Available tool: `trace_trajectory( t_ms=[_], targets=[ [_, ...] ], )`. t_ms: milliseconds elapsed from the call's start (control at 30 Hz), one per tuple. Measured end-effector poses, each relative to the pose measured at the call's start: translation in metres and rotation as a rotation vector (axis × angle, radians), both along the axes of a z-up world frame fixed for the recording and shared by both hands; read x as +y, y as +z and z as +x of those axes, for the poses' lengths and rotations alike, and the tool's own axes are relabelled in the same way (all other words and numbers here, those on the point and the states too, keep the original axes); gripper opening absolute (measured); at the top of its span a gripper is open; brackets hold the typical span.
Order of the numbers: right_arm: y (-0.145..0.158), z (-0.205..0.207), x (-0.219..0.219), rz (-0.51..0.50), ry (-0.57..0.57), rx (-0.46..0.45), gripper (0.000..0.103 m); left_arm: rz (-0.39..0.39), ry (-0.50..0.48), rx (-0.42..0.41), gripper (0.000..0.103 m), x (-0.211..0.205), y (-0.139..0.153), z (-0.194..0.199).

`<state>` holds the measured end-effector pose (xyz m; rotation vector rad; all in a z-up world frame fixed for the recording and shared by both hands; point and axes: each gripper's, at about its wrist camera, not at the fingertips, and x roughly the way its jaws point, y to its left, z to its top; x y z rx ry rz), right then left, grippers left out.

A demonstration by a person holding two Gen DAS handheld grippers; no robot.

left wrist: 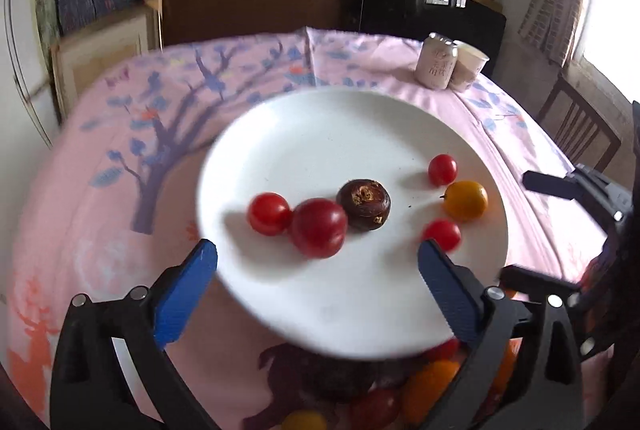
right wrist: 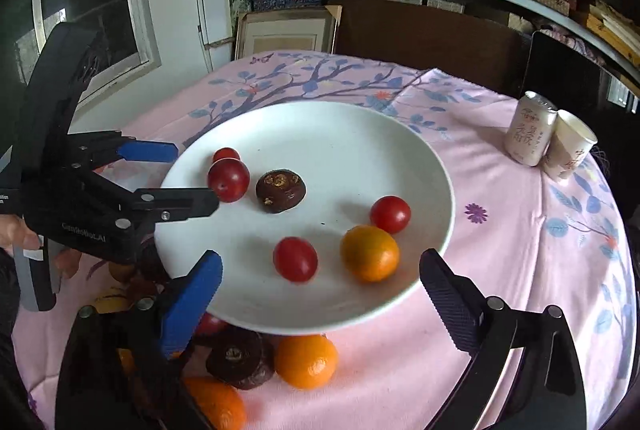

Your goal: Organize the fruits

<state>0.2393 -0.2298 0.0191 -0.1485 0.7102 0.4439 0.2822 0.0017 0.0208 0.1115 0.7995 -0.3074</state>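
Observation:
A white plate (left wrist: 320, 126) (right wrist: 340, 134) sits on the pink cloth. On it lie several red cherry tomatoes (left wrist: 319, 228) (right wrist: 295, 259), a dark brown water chestnut (left wrist: 363, 204) (right wrist: 281, 190) and a small orange fruit (left wrist: 466, 200) (right wrist: 369, 253). My left gripper (left wrist: 318, 264) is open and empty above the plate's near rim; it also shows in the right wrist view (right wrist: 196, 176). My right gripper (right wrist: 320, 276) is open and empty over the plate's near edge. Loose fruit lies in front of the plate: an orange (right wrist: 306, 361), a dark chestnut (right wrist: 240, 360) and tomatoes (left wrist: 376, 408).
A drink can (left wrist: 436, 60) (right wrist: 530, 128) and a paper cup (left wrist: 470, 64) (right wrist: 570, 144) stand at the far right of the round table. A wooden chair (left wrist: 576, 128) is beyond the right edge. Shelves with boxes line the back wall.

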Motion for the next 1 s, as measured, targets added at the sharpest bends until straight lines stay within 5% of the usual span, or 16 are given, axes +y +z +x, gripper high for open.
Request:
trace_trajectory(
  t_ms=[233,333,467,600,667,733,767,933,1000],
  targets=[
    [-0.002,-0.105,-0.006,0.104,0.017,0.066,0.1,-0.004,-0.002,-0.013,0.099,0.026,0.016,-0.1],
    [-0.024,-0.139,0.019,0.039,0.044,0.098,0.099,0.02,-0.037,0.047,0.099,0.029,-0.002,-0.143],
    [-0.049,-0.148,0.055,-0.116,0.11,0.132,0.099,0.072,-0.08,0.104,0.099,0.026,-0.03,-0.171],
    [-0.059,-0.128,0.063,-0.115,0.109,0.216,0.099,0.074,-0.092,0.166,0.098,0.026,-0.052,-0.167],
    [-0.057,-0.12,0.061,-0.086,0.106,0.215,0.091,0.078,-0.096,0.181,0.098,0.026,-0.058,-0.16],
    [-0.051,-0.119,0.055,-0.03,0.13,0.208,0.053,0.073,-0.09,0.192,0.098,0.026,-0.063,-0.154],
    [-0.05,-0.12,0.054,-0.012,0.142,0.212,0.047,0.073,-0.091,0.187,0.098,0.025,-0.064,-0.152],
    [-0.048,-0.132,0.038,0.008,0.13,0.223,0.047,0.084,-0.133,0.178,0.099,0.017,-0.062,-0.144],
    [-0.041,-0.139,0.024,0.022,0.085,0.194,0.047,0.058,-0.153,0.161,0.082,0.017,-0.058,-0.146]
  ],
)
